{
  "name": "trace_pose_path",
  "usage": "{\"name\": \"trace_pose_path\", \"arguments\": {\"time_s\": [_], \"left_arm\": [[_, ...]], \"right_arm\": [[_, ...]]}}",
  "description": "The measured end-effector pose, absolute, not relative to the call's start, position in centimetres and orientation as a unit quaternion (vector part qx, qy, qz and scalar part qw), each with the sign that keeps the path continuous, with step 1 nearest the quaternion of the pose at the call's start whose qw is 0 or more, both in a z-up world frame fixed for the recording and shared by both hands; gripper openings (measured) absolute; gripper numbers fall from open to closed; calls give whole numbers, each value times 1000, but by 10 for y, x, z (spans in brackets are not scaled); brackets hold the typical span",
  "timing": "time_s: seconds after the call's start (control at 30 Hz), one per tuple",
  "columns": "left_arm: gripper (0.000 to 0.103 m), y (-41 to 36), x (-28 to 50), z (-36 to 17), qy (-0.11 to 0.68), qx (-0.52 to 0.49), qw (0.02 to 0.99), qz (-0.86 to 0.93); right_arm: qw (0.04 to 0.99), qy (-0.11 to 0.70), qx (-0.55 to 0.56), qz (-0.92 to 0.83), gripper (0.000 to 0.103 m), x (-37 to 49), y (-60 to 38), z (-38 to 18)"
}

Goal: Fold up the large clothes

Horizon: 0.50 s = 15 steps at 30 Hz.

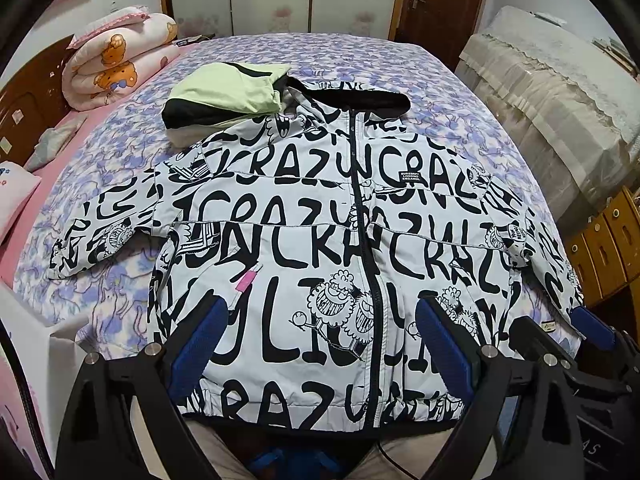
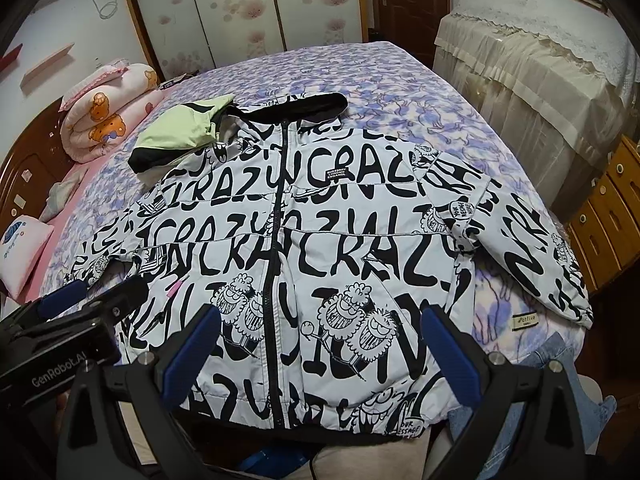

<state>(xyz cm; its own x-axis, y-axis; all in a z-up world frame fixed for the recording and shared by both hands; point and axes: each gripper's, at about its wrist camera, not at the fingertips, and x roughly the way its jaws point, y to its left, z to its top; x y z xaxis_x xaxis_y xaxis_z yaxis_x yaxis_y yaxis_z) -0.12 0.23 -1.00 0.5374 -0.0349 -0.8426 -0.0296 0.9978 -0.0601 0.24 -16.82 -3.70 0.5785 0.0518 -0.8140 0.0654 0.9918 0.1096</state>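
1. A white hooded jacket printed with big black cartoon lettering and faces (image 1: 304, 248) lies spread front-up across the middle of a bed, zipped shut, its hem at the bottom of both frames.
2. The bed is covered by a purple and pink floral bedspread (image 1: 360, 56), which shows around the jacket on all sides but the near one.
3. The jacket's black-lined hood (image 1: 360, 98) points toward the top of the frame; one sleeve reaches to the left edge, the other to the right.
4. A pale green and black folded garment (image 1: 224, 96) lies at the upper left, overlapping the jacket's shoulder beside the hood.
5. The left gripper (image 1: 324, 344), black with blue finger pads (image 1: 444, 340), sits at the bottom of the left wrist view, spread wide over the jacket's lower front and holding nothing.
6. The right gripper (image 2: 320, 344) sits at the bottom of the right wrist view, likewise spread wide above the hem, empty.
7. A rolled pink quilt with bear print (image 1: 116, 60) rests at the upper left of the bed.
8. A dark wooden door (image 1: 440, 4) stands at the top right, past the bed.
9. A lace-covered piece of furniture (image 2: 532, 68) fills the right side.
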Motion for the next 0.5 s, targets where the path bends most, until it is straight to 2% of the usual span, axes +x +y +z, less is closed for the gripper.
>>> {"name": "trace_pose_path", "arguments": {"time_s": [0.5], "left_arm": [[94, 8, 1, -10, 476, -47, 878, 0]], "right_arm": [[894, 445, 50, 13, 96, 5, -163, -26]]}}
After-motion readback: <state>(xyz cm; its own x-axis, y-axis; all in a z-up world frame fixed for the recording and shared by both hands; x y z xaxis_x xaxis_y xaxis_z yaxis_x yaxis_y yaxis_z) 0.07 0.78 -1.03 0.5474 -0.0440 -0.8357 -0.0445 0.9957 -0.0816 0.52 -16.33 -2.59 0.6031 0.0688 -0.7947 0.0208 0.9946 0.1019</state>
